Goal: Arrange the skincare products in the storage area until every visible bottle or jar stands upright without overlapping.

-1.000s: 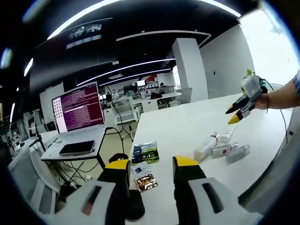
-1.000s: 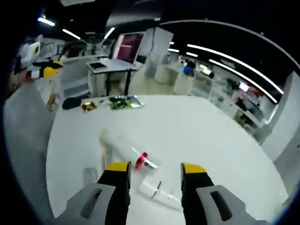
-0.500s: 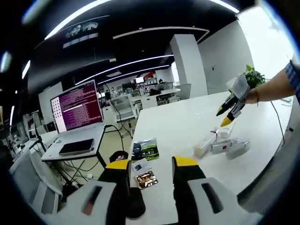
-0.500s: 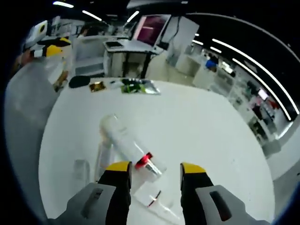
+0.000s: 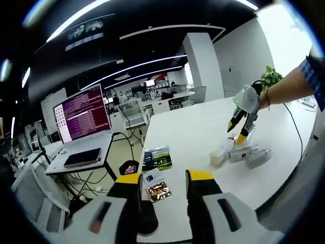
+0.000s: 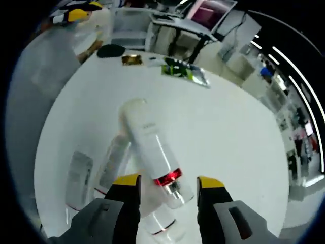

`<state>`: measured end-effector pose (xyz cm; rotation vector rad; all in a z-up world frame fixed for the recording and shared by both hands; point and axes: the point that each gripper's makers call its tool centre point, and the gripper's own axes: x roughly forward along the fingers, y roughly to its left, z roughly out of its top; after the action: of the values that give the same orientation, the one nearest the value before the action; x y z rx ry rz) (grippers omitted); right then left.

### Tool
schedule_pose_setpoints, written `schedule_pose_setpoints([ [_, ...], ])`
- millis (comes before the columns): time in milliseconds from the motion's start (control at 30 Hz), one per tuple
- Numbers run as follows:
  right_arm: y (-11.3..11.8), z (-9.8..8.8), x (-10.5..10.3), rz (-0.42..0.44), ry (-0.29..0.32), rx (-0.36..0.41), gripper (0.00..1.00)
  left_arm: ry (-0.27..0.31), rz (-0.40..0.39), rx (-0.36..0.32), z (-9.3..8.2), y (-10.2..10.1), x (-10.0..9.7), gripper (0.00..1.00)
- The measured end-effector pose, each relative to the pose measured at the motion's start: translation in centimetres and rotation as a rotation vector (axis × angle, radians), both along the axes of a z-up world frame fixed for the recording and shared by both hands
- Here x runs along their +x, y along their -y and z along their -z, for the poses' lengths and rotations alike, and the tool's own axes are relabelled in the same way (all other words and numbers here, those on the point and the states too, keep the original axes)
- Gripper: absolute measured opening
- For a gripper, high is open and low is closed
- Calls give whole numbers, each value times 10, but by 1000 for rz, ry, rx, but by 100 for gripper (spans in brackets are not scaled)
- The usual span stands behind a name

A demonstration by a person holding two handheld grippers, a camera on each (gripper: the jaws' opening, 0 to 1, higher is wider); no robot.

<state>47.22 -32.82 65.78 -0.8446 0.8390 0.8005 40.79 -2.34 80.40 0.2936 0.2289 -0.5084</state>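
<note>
Since all bottles [image 6: 152,157] lie flat on table [image 6: 238,137], nothing done yet; R gripper [image 6: 168,184] wide over them, L gripper [image 5: 162,178] wide, idle.

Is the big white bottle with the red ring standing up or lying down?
Lying down. The bottle rests lengthwise on the white table.

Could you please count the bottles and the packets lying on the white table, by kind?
Bottles: 4
Packets: 3
Total: 7
</note>
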Motion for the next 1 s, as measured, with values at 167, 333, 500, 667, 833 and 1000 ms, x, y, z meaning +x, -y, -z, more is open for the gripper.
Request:
schedule_pose_setpoints([
  [167,-5,7,7,-31,-28,-25,41,-2,-2,7,1,0,0,29],
  [333,-7,13,11,-59,-79,-54,41,0,0,12,2,-2,2,28],
  [500,-7,23,8,-61,-131,-71,38,0,-7,3,3,-5,5,27],
  [667,-8,29,10,-20,-129,-78,35,5,-8,20,4,-6,6,27],
  [833,-8,29,9,-33,-128,-95,32,23,-13,35,3,-7,8,27],
  [1000,-8,30,7,-37,-122,-92,30,40,-33,15,-1,-12,9,26],
])
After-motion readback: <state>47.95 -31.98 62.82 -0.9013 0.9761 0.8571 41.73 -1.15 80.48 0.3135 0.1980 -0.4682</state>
